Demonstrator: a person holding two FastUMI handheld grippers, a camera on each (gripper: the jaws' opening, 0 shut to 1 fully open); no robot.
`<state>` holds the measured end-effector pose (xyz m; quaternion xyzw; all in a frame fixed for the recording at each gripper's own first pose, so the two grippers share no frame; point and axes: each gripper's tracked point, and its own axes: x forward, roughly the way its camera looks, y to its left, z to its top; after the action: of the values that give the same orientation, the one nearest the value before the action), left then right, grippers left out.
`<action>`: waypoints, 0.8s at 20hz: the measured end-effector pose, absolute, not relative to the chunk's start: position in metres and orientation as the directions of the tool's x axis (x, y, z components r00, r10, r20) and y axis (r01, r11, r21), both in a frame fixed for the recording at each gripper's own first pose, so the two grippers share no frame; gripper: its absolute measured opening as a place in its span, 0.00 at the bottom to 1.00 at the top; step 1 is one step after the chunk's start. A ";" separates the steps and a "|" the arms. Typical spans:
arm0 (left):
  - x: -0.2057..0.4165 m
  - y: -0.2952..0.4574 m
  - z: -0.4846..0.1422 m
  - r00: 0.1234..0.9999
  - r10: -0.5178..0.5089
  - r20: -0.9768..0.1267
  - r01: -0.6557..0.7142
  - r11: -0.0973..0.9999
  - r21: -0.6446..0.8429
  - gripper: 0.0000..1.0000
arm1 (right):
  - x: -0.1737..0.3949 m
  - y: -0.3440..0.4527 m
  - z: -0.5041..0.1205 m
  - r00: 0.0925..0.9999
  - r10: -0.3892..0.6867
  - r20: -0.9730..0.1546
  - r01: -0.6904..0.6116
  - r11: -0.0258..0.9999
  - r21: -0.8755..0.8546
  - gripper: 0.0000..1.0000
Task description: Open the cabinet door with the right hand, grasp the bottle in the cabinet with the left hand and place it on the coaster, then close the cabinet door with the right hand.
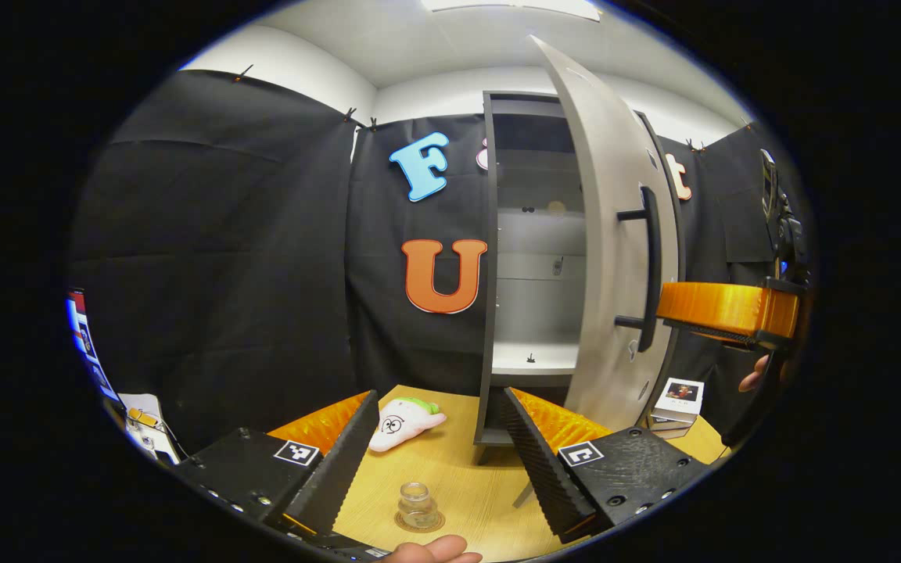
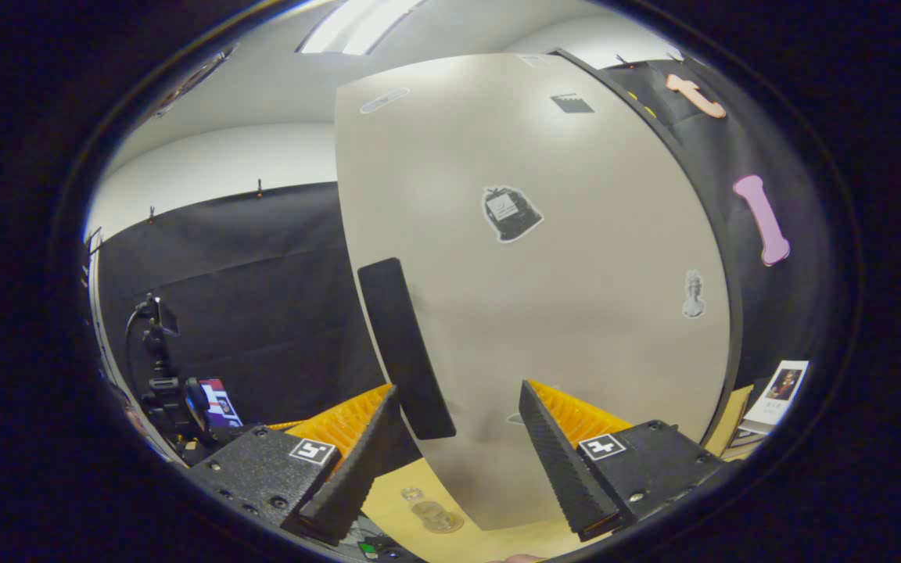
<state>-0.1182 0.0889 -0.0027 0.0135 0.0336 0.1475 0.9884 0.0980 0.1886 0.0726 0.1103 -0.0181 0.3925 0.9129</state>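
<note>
My left tool (image 1: 436, 461) hangs above the wooden counter (image 1: 482, 477) with its fingers spread wide and nothing between them. Just below and between those fingers, close to me, the small clear glass bottle (image 1: 415, 502) stands upright on the round coaster (image 1: 420, 521), apart from both fingers. Beyond the left finger a pale plush toy (image 1: 403, 423) with a drawn face lies on the counter. Straight ahead of this tool stands the grey cabinet (image 1: 489, 258), its door (image 1: 611, 258) swung out toward me on the right, so the pale shelves (image 1: 536, 358) inside are exposed. The door's dark bar handle (image 1: 648, 270) faces right. My right tool (image 1: 720, 309) shows farther off to the right, level with the lower end of that handle and just beside it; from here I cannot tell whether it touches. A hand (image 1: 755, 377) grips it from below. A small stack of boxes (image 1: 677, 407) sits on the counter beneath it, past the door.

From my right tool (image 2: 458, 446) the door (image 2: 560, 297) looms close in front, with stickers (image 2: 509, 213) on its face. The handle (image 2: 403, 352) runs down into the gap, nearer the left finger; the fingers stand wide, and I cannot tell whether either presses on it. Below that gap, low on the counter (image 2: 411, 489), the bottle (image 2: 431, 512) shows small on its coaster (image 2: 446, 522). Off to the left of this tool a camera stand (image 2: 157, 360) stands against the dark wall.
</note>
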 end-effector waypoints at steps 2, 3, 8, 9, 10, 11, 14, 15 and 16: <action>-0.115 0.085 -0.004 0.957 0.283 -0.067 -0.281 0.959 0.032 0.95 | 0.111 0.170 0.073 0.746 0.658 0.104 -0.664 0.722 0.193 0.98; -0.109 0.082 -0.002 0.960 0.272 -0.064 -0.271 0.962 0.025 0.95 | 0.118 0.157 0.069 0.781 0.619 0.084 -0.623 0.760 0.185 0.98; -0.091 0.058 0.015 0.975 0.222 -0.027 -0.221 0.974 0.042 0.95 | 0.129 0.089 0.076 0.927 0.351 0.129 -0.357 0.934 0.022 0.98; -0.086 0.052 0.018 0.977 0.212 -0.022 -0.210 0.976 0.051 0.95 | 0.131 0.072 0.080 0.954 0.259 0.152 -0.258 0.966 -0.026 0.98; -0.082 0.047 0.021 0.979 0.202 -0.015 -0.201 0.978 0.061 0.95 | 0.132 0.060 0.080 0.971 0.180 0.160 -0.172 0.983 -0.062 0.98; -0.075 0.039 0.024 0.983 0.186 -0.008 -0.185 0.980 0.069 0.95 | 0.130 0.058 0.080 0.975 0.150 0.164 -0.139 0.987 -0.074 0.98; -0.058 0.019 0.035 0.989 0.144 0.020 -0.145 0.987 0.063 0.95 | 0.123 0.074 0.075 0.973 0.165 0.161 -0.148 0.982 -0.115 0.94; -0.053 0.012 0.036 0.991 0.130 0.021 -0.131 0.990 0.054 0.95 | 0.120 0.079 0.077 0.969 0.174 0.178 -0.149 0.978 -0.146 0.99; -0.050 0.006 0.034 0.994 0.112 0.021 -0.113 0.992 0.049 0.95 | 0.118 0.082 0.079 0.964 0.178 0.195 -0.145 0.974 -0.172 0.99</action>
<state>-0.0498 0.0058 0.0344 0.0250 -0.0091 0.0562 0.9981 0.1176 0.0815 0.0794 -0.0783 -0.1053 0.0818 0.9880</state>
